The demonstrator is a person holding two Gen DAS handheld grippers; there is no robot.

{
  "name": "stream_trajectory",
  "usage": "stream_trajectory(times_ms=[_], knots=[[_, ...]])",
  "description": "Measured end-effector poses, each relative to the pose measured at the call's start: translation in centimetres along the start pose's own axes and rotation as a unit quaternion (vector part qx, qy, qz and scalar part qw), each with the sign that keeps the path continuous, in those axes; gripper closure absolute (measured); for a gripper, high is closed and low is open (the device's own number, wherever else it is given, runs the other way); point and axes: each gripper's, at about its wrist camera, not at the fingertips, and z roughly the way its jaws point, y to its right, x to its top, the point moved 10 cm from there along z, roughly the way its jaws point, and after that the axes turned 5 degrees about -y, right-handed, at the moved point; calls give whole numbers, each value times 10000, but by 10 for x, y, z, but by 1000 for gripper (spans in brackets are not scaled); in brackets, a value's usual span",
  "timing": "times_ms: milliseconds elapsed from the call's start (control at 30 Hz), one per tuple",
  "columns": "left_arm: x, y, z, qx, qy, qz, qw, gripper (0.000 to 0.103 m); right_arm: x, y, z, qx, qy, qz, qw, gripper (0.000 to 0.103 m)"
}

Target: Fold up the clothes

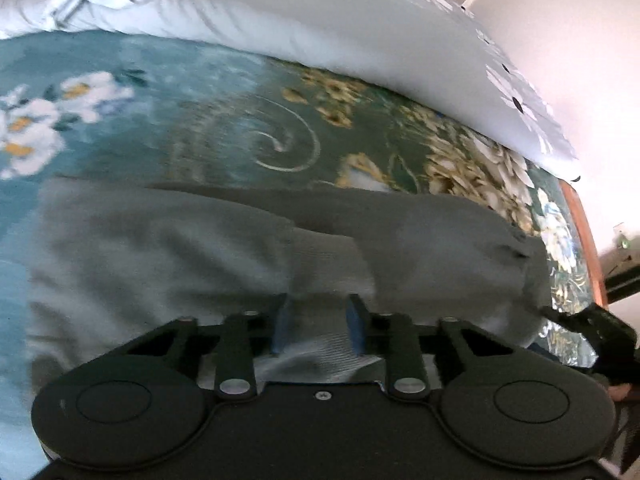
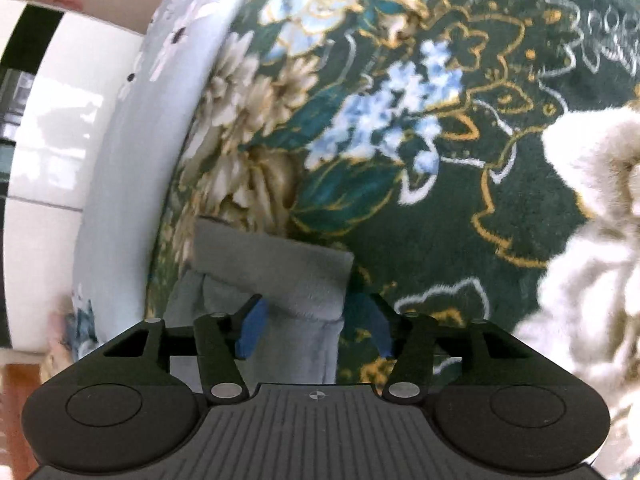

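Both tongs are down on the grey garment (image 1: 224, 240), which lies spread on the bed's floral blanket (image 1: 248, 120), the landmark here. The left tongs (image 1: 320, 320) have a ribbed hem of that garment between their blue pads (image 1: 355, 326); the pads stand apart with cloth bunched between them, so I cannot tell whether they are truly pinching it. The right tongs (image 2: 316, 328) sit at a cuff or corner of the same grey cloth, at the blanket's edge near the pale duvet (image 1: 340, 20), jaws spread and not yet clamped.

To fold well from here, I would judge both ends need a firm bite before lifting, then rise together and level so the fabric stays taut. Carry the edge across the blanket evenly; a loose right corner would likely sag and skew the crease.
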Motion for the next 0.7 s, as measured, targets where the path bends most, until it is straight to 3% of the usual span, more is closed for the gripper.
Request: stream_trajectory(times_ms=[133, 200, 367, 567, 700], knots=[[5, 14, 11, -80, 86, -149, 9998, 93, 3, -1, 15, 346, -137, 11, 9993, 53], [6, 15, 16, -125, 77, -334, 9993, 95, 5, -1, 18, 411, -184, 38, 9990, 66], [1, 18, 36, 38, -188, -447, 9988, 96, 8, -10, 13, 446, -251, -129, 9986, 81], [-5, 27, 61, 261, -569, -169, 9979, 95, 3, -49, -9, 640, -93, -668, 9957, 83], [3, 23, 33, 0, -340, -469, 9983, 95, -11, -85, -28, 758, -6, -1212, 9897, 84]])
